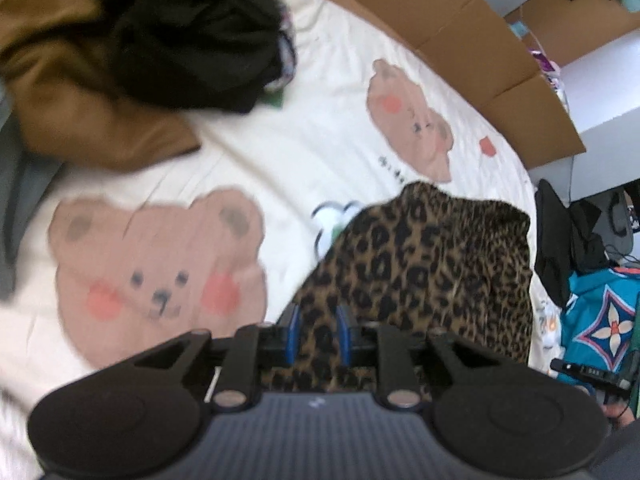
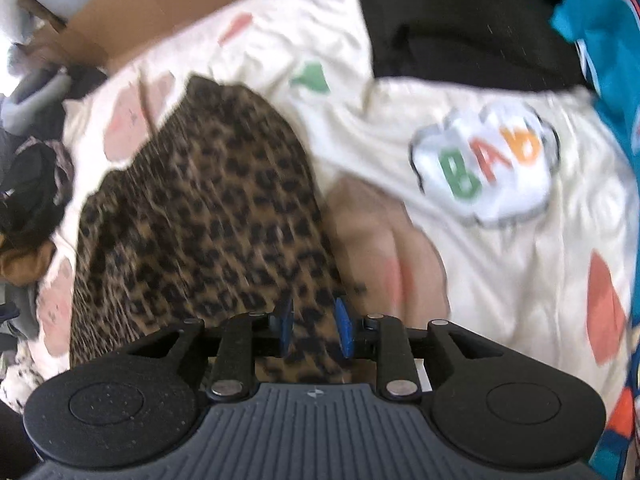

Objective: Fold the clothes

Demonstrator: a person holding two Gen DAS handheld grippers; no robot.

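While clamped, both grippers' blue fingers (image 1: 294, 332) (image 2: 343, 334) on leopard-print garment (image 1: 420, 264) (image 2: 200, 216).

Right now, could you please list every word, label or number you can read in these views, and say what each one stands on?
"BAB": coloured letters, seen upside down, in a white cloud patch on the cream bedsheet.
Small dark marks beside a printed bear on the same sheet: too small and blurred to read.
The leopard-print garment, which both grippers hold, shows no text.

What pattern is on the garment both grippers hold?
Leopard print, black spots on tan, on the garment; clearest in the right wrist view.
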